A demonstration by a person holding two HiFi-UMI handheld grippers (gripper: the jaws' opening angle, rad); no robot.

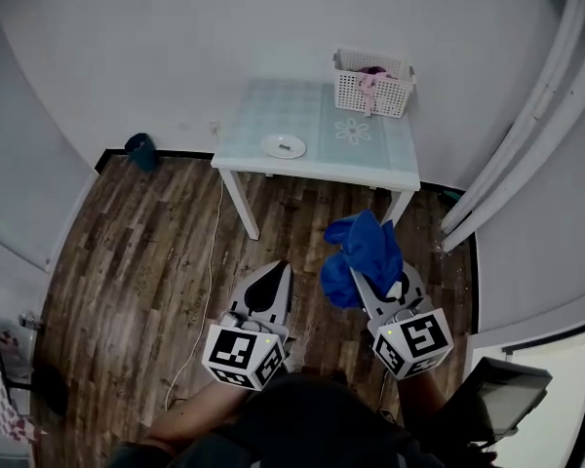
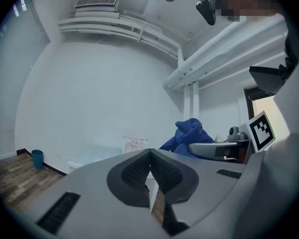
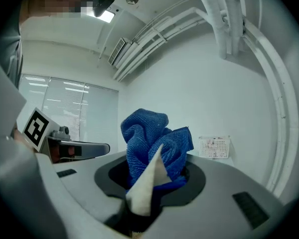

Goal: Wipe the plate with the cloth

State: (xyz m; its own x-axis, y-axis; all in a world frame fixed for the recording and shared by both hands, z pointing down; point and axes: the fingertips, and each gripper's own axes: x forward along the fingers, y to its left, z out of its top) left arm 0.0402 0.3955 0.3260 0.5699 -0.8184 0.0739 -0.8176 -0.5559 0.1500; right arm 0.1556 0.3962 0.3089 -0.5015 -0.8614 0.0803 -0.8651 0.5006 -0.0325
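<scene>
Your right gripper (image 3: 154, 180) pinches the blue cloth (image 1: 363, 256) in its fingers, but most of it bunches loose above them, so it can slip out when you press on the plate (image 1: 283, 145), which lies near the front left corner of the counter (image 1: 370, 159), well apart from you. The fingers of your left gripper (image 2: 150, 176) are pressed together and empty; with nothing holding it, the plate can slide off that edge.

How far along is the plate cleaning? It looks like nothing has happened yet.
Barely begun. Done: the blue cloth is picked up, bunched in the shut right gripper. In hand: the person stands back from the table, with both grippers over the floor; the left gripper is shut and empty. Left: reaching the white plate on the table and wiping it; nothing touches it yet.
</scene>
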